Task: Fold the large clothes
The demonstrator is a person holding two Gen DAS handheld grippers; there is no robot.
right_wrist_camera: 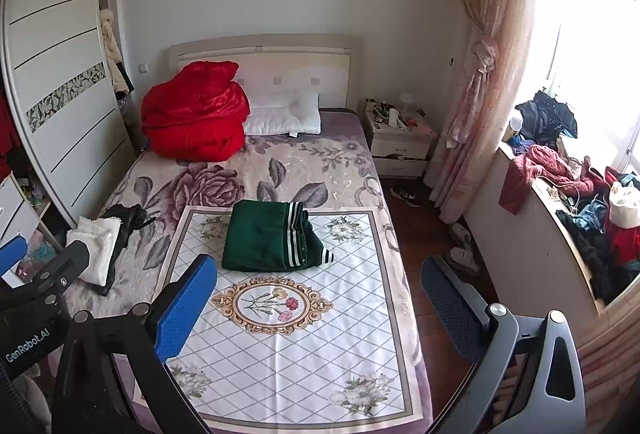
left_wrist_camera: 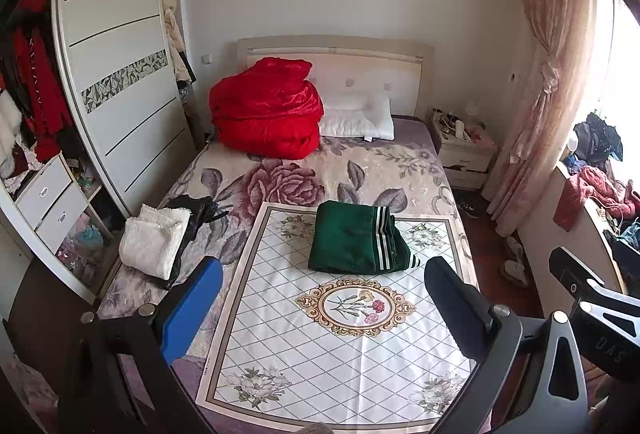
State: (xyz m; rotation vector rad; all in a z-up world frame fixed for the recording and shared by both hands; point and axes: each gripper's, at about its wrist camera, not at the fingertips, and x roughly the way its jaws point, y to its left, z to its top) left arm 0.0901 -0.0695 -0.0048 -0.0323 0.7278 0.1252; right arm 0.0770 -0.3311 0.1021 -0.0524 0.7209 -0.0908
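**Green garment folded on the mat, both grippers empty**

Your left gripper (left_wrist_camera: 324, 308) and right gripper (right_wrist_camera: 320, 308) are both spread wide and hold nothing; they hang above the near end of the bed. The green garment (left_wrist_camera: 356, 240) lies folded in a thick pad at the far end of the patterned mat (left_wrist_camera: 344, 346), striped cuffs on its right side.

Judge it as soft, bulky and limp: the layers will likely slide apart if you pinch only the top one. Take hold at the folded edge or the striped ribbing, where the cloth is firmer, and catch all layers.

The mat looks smooth, possibly slick, and lies on a flowered bedspread (left_wrist_camera: 304, 174) that will give under pressure. A white fleecy cloth (left_wrist_camera: 154, 240) over something black sits at the left edge. Red bedding (left_wrist_camera: 266, 108) and a pillow (left_wrist_camera: 356, 116) are well apart at the headboard.
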